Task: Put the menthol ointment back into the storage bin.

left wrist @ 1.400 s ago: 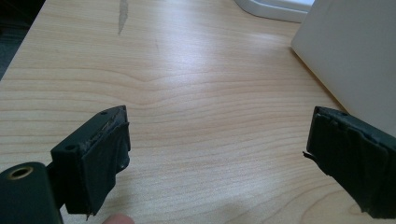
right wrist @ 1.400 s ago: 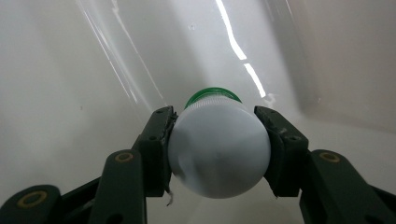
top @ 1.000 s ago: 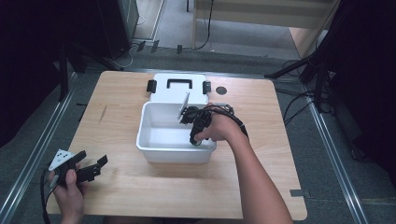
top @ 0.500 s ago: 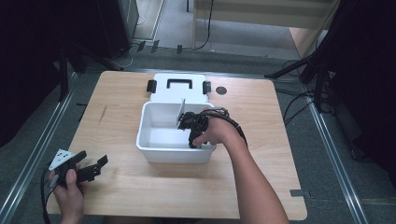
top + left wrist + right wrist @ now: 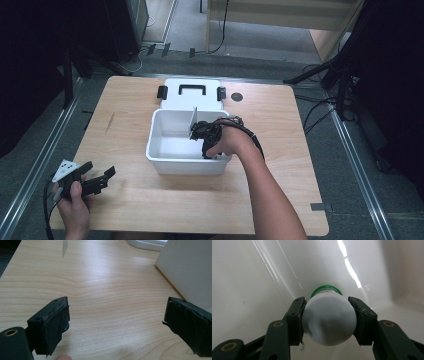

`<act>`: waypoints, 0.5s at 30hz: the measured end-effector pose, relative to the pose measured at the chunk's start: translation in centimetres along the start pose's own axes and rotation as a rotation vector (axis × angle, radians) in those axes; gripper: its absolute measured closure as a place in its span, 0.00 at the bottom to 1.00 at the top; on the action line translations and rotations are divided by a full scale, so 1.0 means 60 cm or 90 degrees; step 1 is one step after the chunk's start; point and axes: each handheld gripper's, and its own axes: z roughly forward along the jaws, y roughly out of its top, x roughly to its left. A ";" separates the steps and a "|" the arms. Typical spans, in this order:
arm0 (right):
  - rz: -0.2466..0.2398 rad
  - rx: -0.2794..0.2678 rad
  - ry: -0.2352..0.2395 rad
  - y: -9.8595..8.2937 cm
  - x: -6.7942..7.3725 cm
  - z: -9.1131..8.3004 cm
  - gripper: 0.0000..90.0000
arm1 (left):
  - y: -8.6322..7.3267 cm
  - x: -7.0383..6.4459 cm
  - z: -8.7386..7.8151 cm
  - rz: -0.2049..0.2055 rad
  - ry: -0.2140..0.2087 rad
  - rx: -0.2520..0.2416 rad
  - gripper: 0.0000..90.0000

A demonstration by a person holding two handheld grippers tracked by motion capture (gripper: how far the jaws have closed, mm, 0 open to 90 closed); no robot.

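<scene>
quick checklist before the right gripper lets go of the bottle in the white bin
1. Grip: right gripper shut on the white bottle, a jaw on each side: ok.
2. Position: bottle inside the white bin, right of the divider: ok.
3. Bottle resting on the bin floor: cannot tell.
4. Bottle's green cap points toward the bin wall; clearance there: cannot tell.
5. Left gripper open over the table, away from the bin: ok.
6. Lid lies behind the bin, out of the way: ok.
</scene>
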 end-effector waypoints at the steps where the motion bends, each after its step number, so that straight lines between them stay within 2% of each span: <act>1: 0.000 0.000 0.000 0.000 0.000 0.000 0.57 | 0.000 0.000 0.000 0.000 0.000 0.000 0.08; 15: -0.002 0.002 0.002 0.000 0.000 0.000 0.57 | 0.000 0.000 0.000 -0.002 -0.001 -0.001 0.08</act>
